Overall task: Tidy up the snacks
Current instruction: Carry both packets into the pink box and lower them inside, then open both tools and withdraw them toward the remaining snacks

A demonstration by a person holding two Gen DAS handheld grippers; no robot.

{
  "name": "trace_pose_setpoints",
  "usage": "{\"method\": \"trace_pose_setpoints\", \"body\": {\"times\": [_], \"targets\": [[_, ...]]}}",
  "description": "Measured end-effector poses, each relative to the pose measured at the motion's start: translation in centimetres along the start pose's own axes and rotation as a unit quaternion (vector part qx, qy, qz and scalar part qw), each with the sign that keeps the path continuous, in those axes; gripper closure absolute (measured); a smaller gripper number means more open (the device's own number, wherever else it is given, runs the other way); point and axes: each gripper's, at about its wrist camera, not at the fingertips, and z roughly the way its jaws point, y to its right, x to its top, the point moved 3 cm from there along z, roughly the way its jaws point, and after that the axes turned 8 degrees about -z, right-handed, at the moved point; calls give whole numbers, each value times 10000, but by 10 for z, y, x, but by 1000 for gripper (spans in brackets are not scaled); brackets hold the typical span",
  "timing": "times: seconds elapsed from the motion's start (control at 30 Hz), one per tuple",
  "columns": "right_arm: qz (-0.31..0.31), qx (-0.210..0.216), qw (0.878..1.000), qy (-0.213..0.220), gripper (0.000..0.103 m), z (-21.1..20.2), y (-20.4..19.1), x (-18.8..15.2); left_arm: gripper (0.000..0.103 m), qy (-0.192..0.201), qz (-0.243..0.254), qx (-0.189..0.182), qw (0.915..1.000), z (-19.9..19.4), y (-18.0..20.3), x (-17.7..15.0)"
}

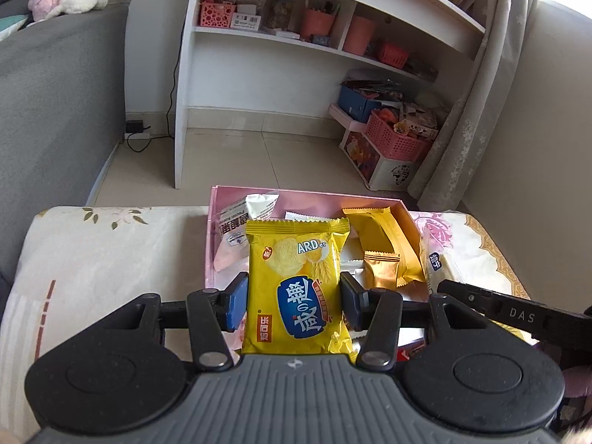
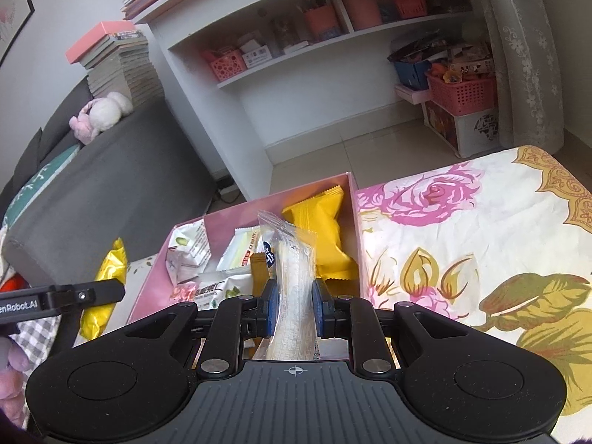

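Observation:
My left gripper (image 1: 294, 290) is shut on a yellow cracker packet (image 1: 296, 255), held upright in front of an open pink box (image 1: 236, 189). The box holds two gold packets (image 1: 384, 236), a white packet (image 1: 236, 226) and others. In the right wrist view my right gripper (image 2: 295, 294) is shut on a clear wafer packet (image 2: 292, 248), over the near edge of the pink box (image 2: 353, 194). Inside lie a yellow packet (image 2: 325, 233) and green-and-white packets (image 2: 188, 251). The left gripper's finger (image 2: 85, 295) and its yellow packet (image 2: 109, 273) show at the left of the box.
The box rests on a table under a flowered cloth (image 2: 462, 244). Beyond the table are tiled floor, a white shelf unit (image 1: 266, 37) and pink baskets on a storage box (image 1: 392, 140). A grey sofa (image 1: 55, 111) stands left, a curtain (image 1: 477, 103) right.

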Motion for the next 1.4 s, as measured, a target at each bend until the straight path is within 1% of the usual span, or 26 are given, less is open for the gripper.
{"method": "trace_pose_setpoints", "body": {"times": [0.03,0.07,0.23,0.43,0.53,0.8,0.9,1.03,1.1,1.13,1.2,1.27,1.3,1.37,1.4], "targets": [[-25,-2,10000,31,86,1,0,0,56,-24,33,1,10000,6,2,1],[-43,10,10000,53,90,2,0,1,56,-55,70,13,10000,12,4,3],[-147,39,9997,171,90,3,1,3,56,-203,204,145,9995,39,10,10],[-238,5,9996,128,90,9,2,3,56,-235,362,264,9987,58,14,15],[-246,37,9996,138,90,12,3,2,56,-295,354,325,9984,66,15,14],[-416,-49,9990,147,90,29,2,2,56,-287,488,651,9963,77,11,14],[-395,-44,9991,141,90,33,2,2,56,-371,446,775,9953,79,8,14],[-334,-70,9993,130,90,33,5,1,55,-434,273,774,9957,77,1,12],[-134,-2,9999,80,86,30,6,5,54,-408,218,764,9960,74,1,13],[-42,80,9999,104,82,27,5,8,53,-378,213,768,9961,72,2,13],[5,158,9996,228,82,20,4,14,46,-322,283,759,9962,66,5,14],[20,215,9995,242,81,16,2,16,36,-249,318,790,9961,60,8,15],[41,233,9995,228,81,15,1,17,35,-214,313,801,9961,57,10,16],[32,240,9995,192,76,12,0,17,31,-167,295,806,9962,49,12,17],[24,247,9995,188,76,10,-1,17,29,-134,283,803,9963,45,14,17]]}}
